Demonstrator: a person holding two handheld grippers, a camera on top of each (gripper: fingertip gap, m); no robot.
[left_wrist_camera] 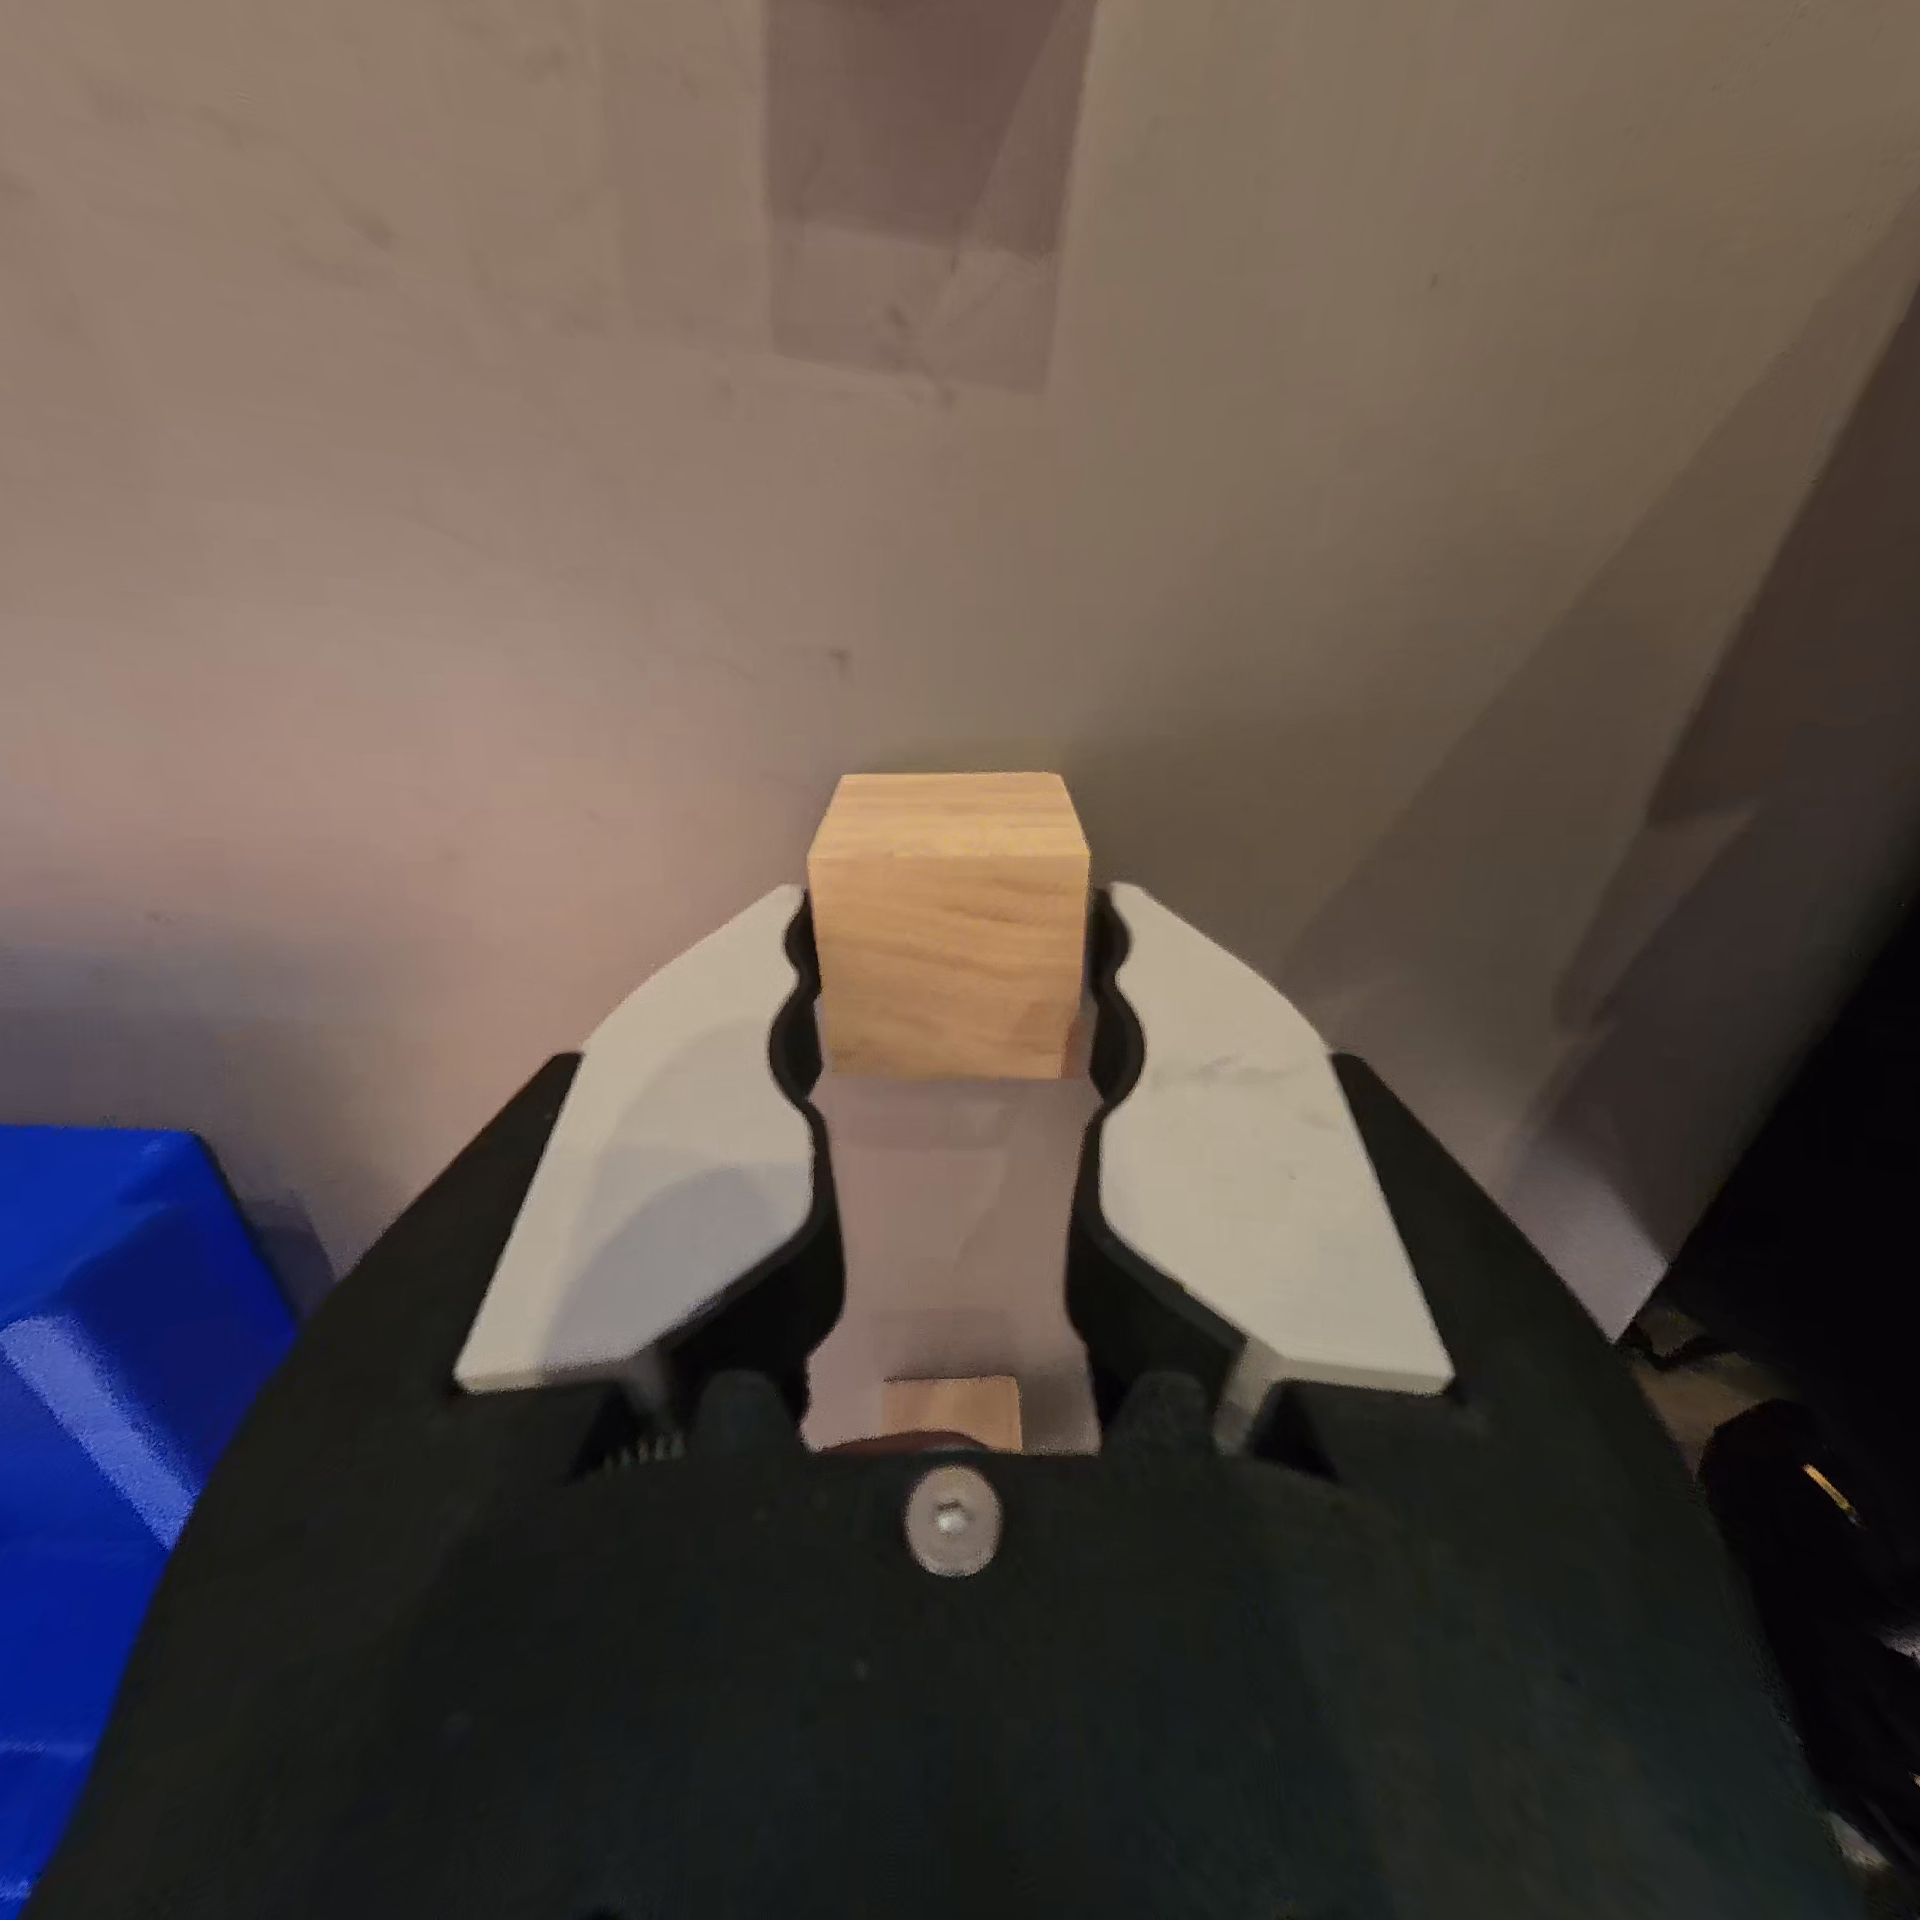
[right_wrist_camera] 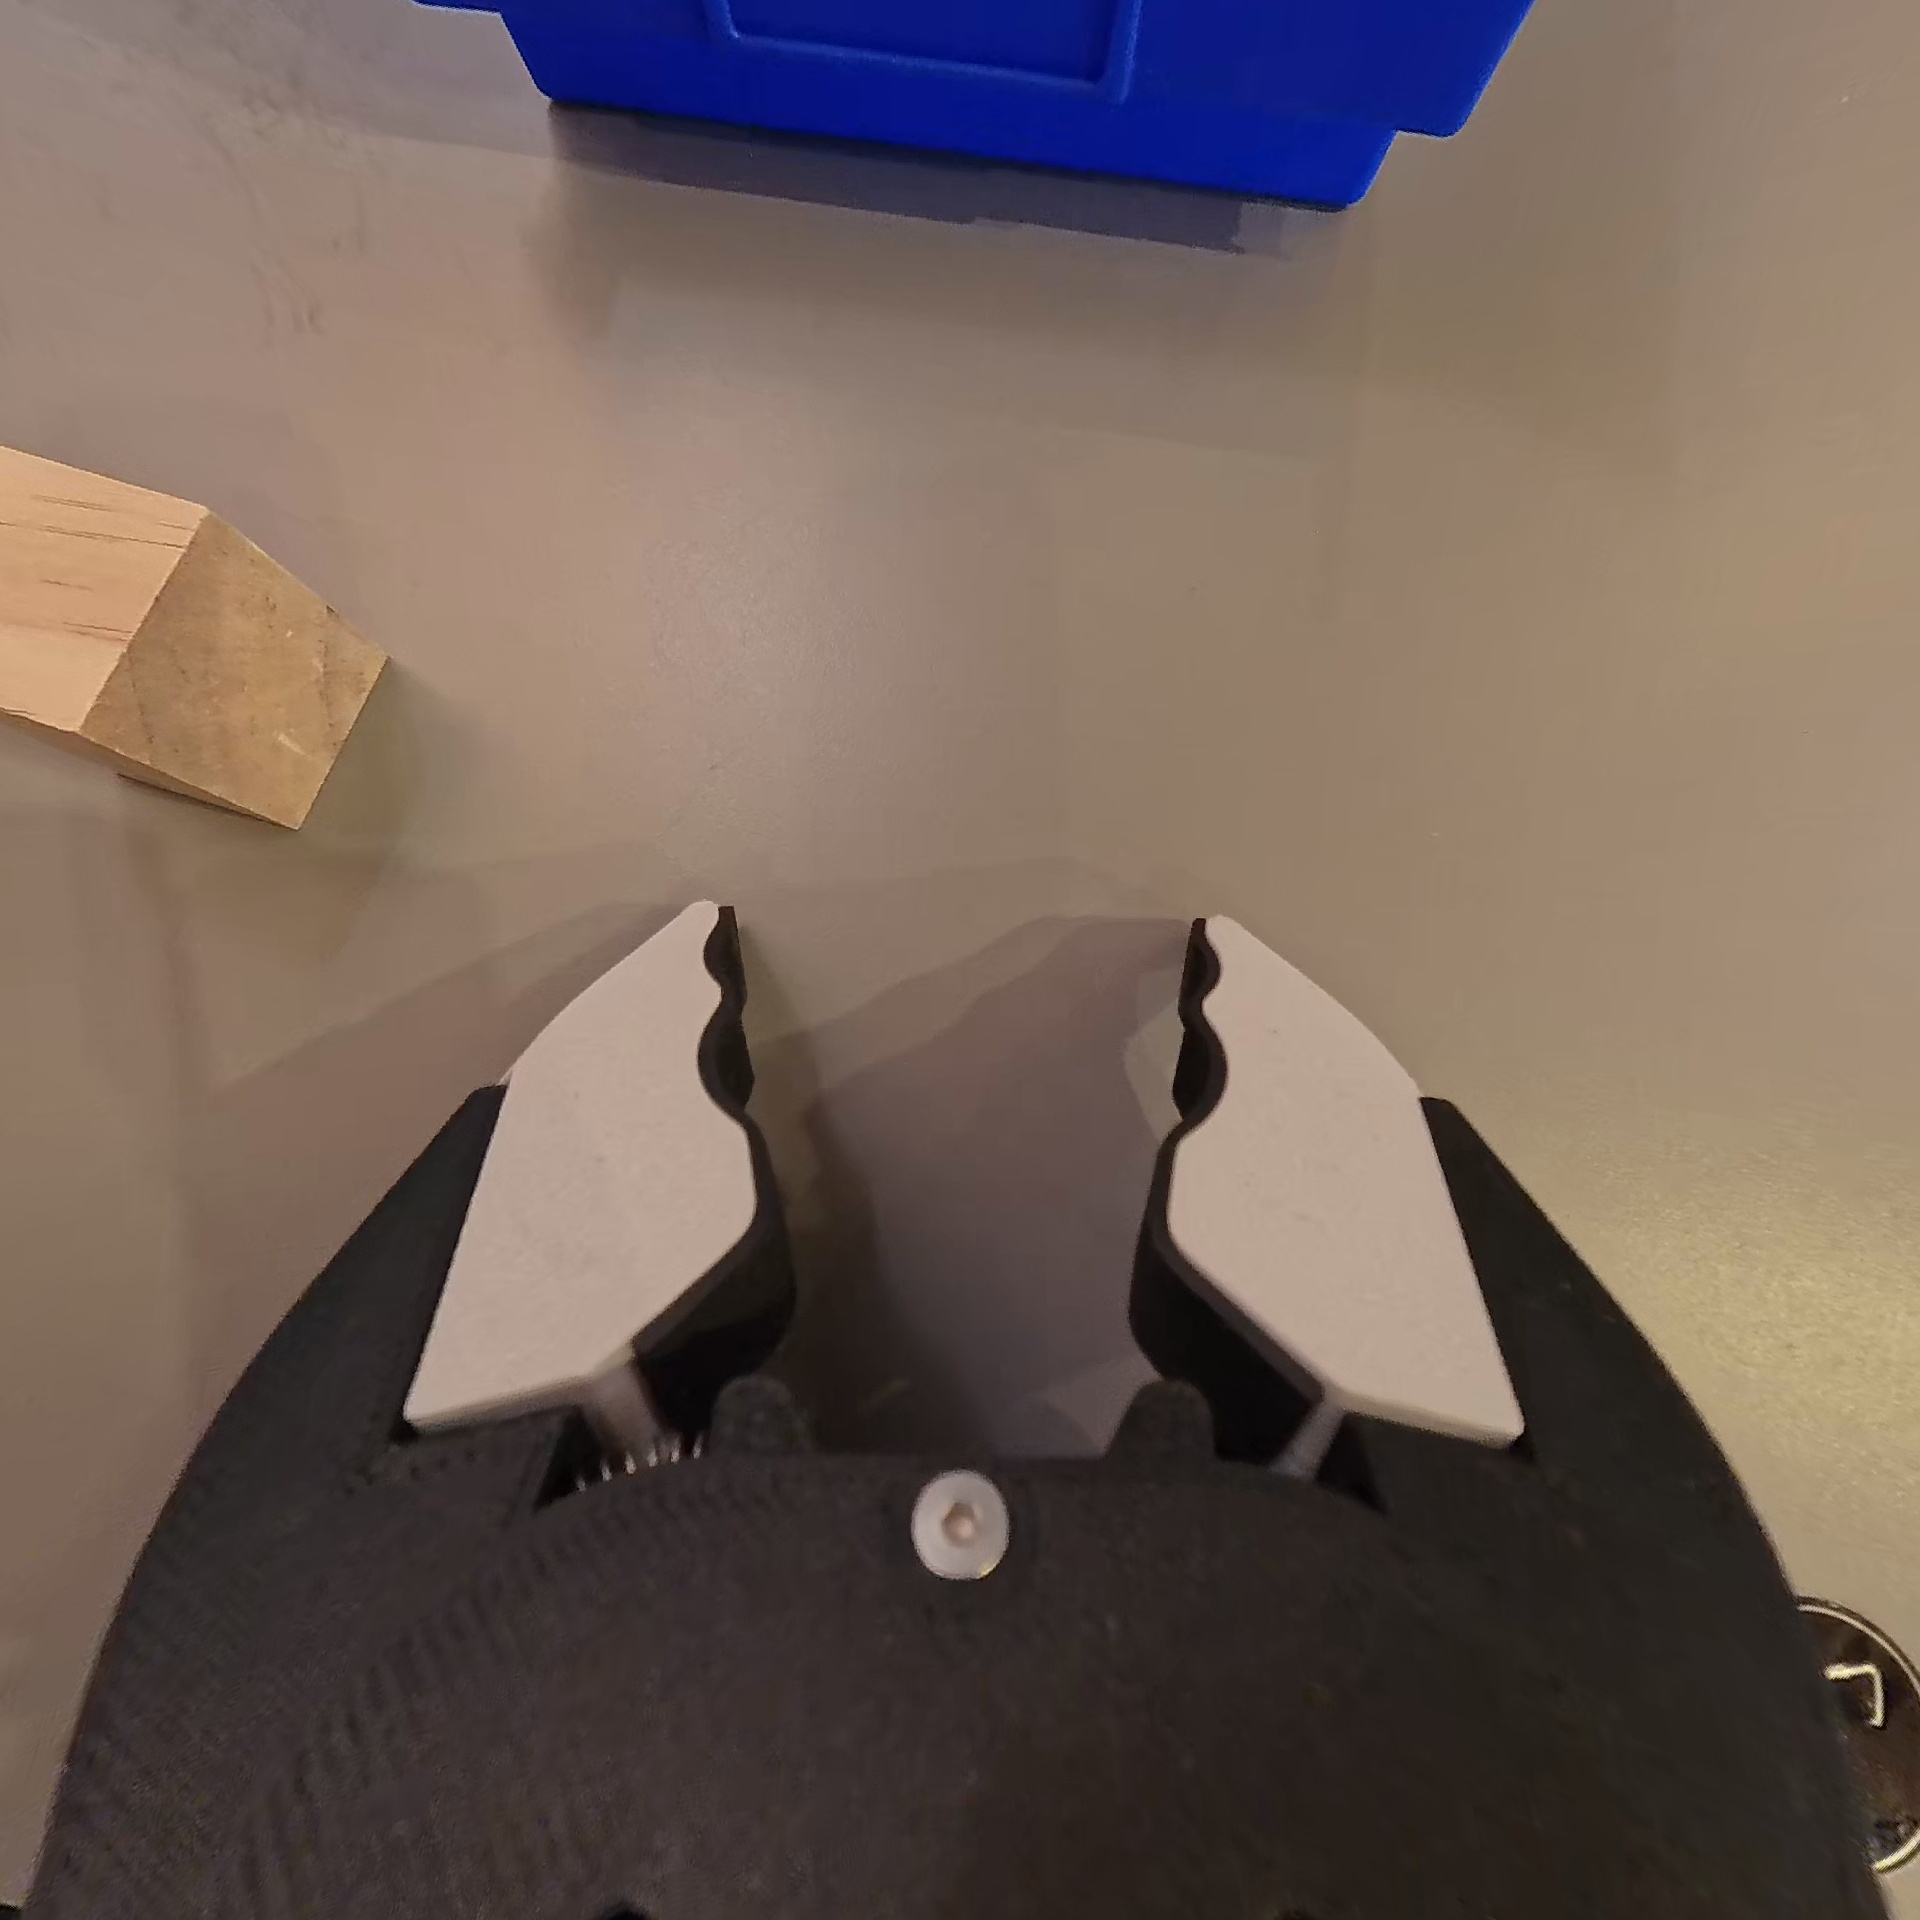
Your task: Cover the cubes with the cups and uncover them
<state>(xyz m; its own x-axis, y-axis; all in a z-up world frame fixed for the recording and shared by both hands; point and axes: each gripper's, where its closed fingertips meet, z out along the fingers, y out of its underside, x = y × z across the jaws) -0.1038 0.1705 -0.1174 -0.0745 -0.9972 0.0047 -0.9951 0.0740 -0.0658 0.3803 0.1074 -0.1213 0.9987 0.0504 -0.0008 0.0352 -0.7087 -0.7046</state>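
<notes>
- Progress: no cups show in either view, so nothing looks covered; you seem to be at the cube-placing stage, covering and uncovering both left to do.
- Your left gripper (left_wrist_camera: 948, 935) is clamped on a wooden cube (left_wrist_camera: 948, 940), jaws pressing its two sides, cube at the fingertips.
- Can't tell if that cube is on the grey table (left_wrist_camera: 416, 623) or just above it.
- A second bit of wood (left_wrist_camera: 951, 1411) shows low between the left fingers, near the gripper base; too little visible to name it.
- Your right gripper (right_wrist_camera: 966, 940) has its jaws wide apart, holding nothing, touching nothing visible, angled down over bare table.
- Another wooden block (right_wrist_camera: 166, 644) lies on the table, well left of the right gripper, cut off by the frame edge.
- A blue plastic bin (right_wrist_camera: 987, 94) sits on the table ahead of the right gripper, well apart.
</notes>
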